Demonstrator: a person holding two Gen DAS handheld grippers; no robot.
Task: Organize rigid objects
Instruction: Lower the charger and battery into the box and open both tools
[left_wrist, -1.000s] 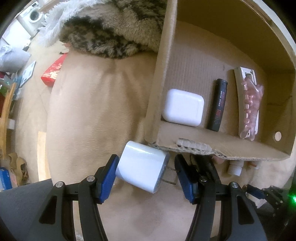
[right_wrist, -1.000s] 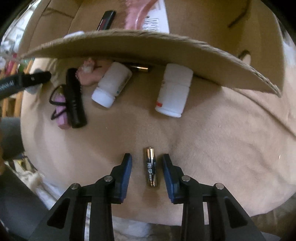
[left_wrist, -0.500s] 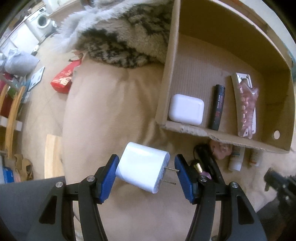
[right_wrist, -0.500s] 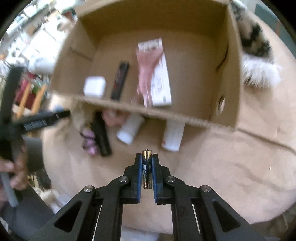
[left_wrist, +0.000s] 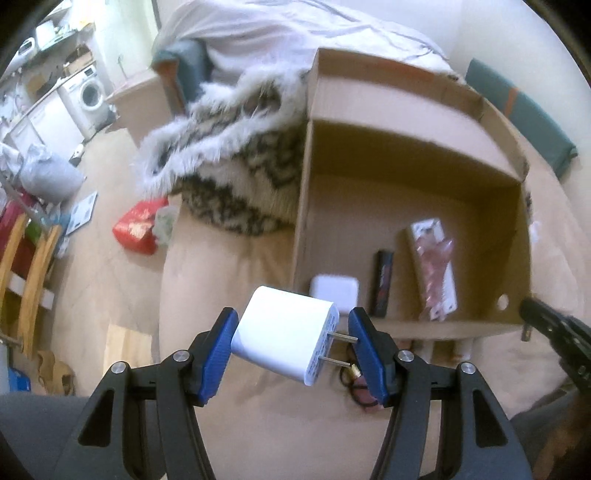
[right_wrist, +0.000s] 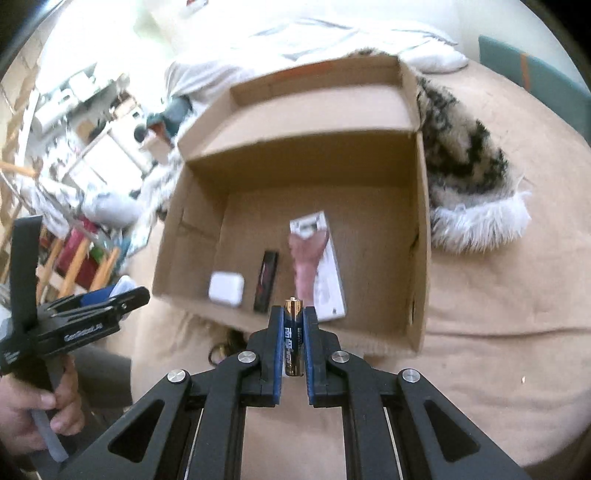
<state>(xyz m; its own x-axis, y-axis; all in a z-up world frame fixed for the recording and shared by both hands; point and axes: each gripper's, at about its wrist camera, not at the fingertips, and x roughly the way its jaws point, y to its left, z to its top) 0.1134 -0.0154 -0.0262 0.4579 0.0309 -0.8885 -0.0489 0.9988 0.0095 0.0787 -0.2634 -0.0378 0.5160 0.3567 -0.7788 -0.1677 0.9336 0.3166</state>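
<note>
My left gripper (left_wrist: 293, 336) is shut on a white plug adapter (left_wrist: 284, 338), held in the air with its two prongs against the right pad. My right gripper (right_wrist: 293, 323) is shut on a small battery (right_wrist: 293, 338) that stands upright between the pads. Both hang in front of an open cardboard box (left_wrist: 410, 166) (right_wrist: 207, 225) on a beige cushion. Inside the box lie a white earbud case (left_wrist: 334, 291) (right_wrist: 226, 288), a black stick (left_wrist: 383, 282) (right_wrist: 266, 280) and a pink item on a white card (left_wrist: 432, 273) (right_wrist: 317, 266).
A fluffy patterned blanket (left_wrist: 229, 147) (right_wrist: 469, 173) leans on the box's far side. Small items, among them a pink hair tie (left_wrist: 362, 391), lie on the cushion by the box's near wall. A hand (right_wrist: 33, 413) holds the left gripper's handle. The floor at left is cluttered with a red bag (left_wrist: 138, 229).
Both grippers rose and pulled back from the box. The right gripper closed on the battery and lifted it off the cushion. The left kept hold of the adapter.
</note>
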